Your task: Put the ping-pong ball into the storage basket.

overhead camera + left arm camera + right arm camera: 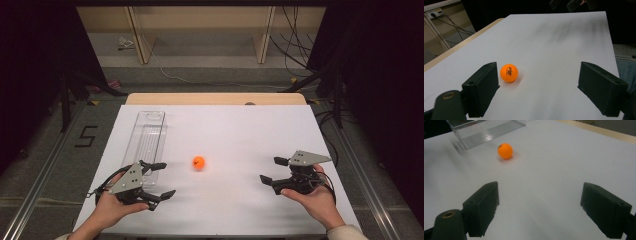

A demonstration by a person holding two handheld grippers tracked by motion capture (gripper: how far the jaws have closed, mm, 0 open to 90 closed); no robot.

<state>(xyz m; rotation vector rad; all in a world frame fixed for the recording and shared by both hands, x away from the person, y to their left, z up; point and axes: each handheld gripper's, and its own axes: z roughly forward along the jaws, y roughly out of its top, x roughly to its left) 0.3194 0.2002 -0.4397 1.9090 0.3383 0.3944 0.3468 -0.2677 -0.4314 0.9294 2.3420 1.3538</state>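
1. The white table (225, 210) carries everything — a clear plastic tray (146, 137) lies at its left side, long axis running away from the person, its near end just beside the left gripper.
2. The left gripper (161, 180) sits near the front-left edge, jaws spread wide with nothing between them. The right gripper (274, 170) sits well apart on the right, jaws likewise fully spread and empty.
3. The orange ball (199, 162) rests on the bare table between the two grippers, just right of the tray's near end.
4. The relation that matters — the ball lies clearly nearer the left gripper. In the left gripper view the ball (509, 72) appears just beyond the tip of the left-hand jaw, off-centre rather than between the jaws; whether it touches that jaw is hard to judge, probably not.
5. From the right gripper view the ball (505, 151) sits farther ahead and to the left.
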